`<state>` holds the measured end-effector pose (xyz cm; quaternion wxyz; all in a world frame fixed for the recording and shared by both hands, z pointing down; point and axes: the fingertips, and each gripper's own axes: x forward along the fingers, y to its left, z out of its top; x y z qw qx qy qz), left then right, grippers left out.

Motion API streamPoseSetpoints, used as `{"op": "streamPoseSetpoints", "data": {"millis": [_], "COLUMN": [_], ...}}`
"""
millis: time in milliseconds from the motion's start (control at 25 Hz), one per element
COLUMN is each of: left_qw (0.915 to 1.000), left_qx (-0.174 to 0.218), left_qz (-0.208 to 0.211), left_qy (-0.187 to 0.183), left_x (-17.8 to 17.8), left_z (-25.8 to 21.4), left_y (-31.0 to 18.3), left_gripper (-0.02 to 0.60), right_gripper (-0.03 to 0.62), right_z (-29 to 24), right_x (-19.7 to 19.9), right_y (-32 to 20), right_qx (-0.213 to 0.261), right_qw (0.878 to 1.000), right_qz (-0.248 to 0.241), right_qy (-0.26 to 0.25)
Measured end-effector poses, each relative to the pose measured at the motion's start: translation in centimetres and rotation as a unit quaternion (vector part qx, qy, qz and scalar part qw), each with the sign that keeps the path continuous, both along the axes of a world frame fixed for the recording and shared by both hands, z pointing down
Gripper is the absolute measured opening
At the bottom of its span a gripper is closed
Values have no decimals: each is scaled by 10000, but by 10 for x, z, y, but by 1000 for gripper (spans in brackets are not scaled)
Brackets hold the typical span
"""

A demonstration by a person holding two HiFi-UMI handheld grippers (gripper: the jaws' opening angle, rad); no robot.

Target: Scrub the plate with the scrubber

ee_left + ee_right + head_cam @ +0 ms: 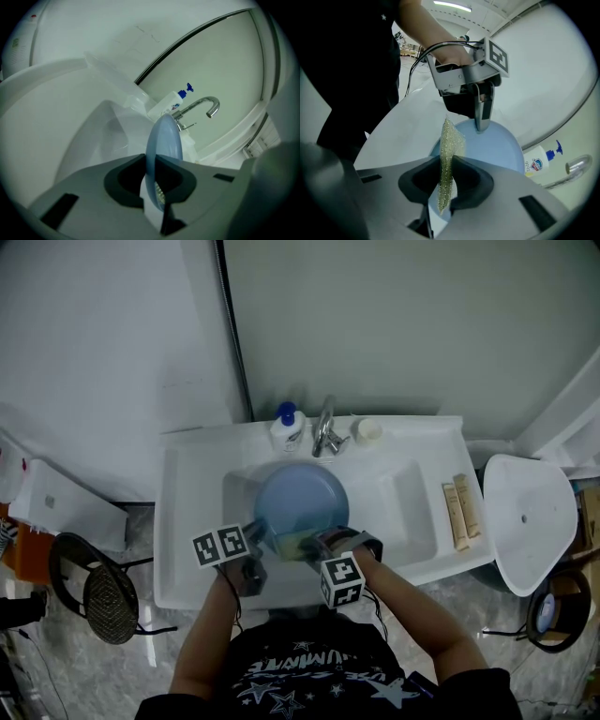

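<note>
Left gripper (153, 164) jaws clamp the blue plate (164, 138) — right gripper (446, 165) jaws pinch the scrubber (451, 140); soap bottle (536, 163) label unreadable.

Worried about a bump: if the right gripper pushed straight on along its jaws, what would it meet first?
Most likely the blue plate, its face just beyond the scrubber it holds; the left gripper clamping the plate's rim lies further along. Depth is hard to judge.

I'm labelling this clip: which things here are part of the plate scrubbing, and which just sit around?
In use: plate, gripped by left gripper; scrubber, in right gripper; sink.
Lying about: soap bottle, faucet, white container, two tan tubes.
</note>
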<state>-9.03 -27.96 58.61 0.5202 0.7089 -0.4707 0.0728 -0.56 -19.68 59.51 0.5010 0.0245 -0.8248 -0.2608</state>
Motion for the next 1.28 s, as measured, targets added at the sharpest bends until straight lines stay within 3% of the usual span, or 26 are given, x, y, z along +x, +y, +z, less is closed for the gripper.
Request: {"op": "streamPoseSetpoints", "data": {"millis": [280, 480, 840, 1040, 1160, 1280], "left_qw": [9998, 9997, 9998, 9997, 9995, 9994], "left_qx": [22, -63, 59, 157, 224, 198], "left_qz": [-201, -234, -117, -102, -74, -169], "left_qy": [23, -22, 152, 177, 231, 247], "left_x": [-11, -11, 1, 2, 3, -1], "left_z": [0, 7, -3, -10, -13, -12], "left_y": [0, 7, 22, 25, 27, 25], "left_gripper": [41, 41, 40, 40, 41, 41], "right_gripper": [74, 74, 74, 74, 74, 74], "right_z": [3, -12, -62, -64, -57, -48], "right_x": [18, 16, 18, 22, 19, 13], "right_y": [5, -3, -83, -110, -110, -104], "right_qx": [-111, 153, 939, 870, 826, 824], "right_qw": [9998, 9998, 9841, 9710, 9705, 9764], "right_qz": [-15, 19, 1317, 2059, 2128, 1900], "right_qy": [141, -91, -733, -850, -781, -614]}}
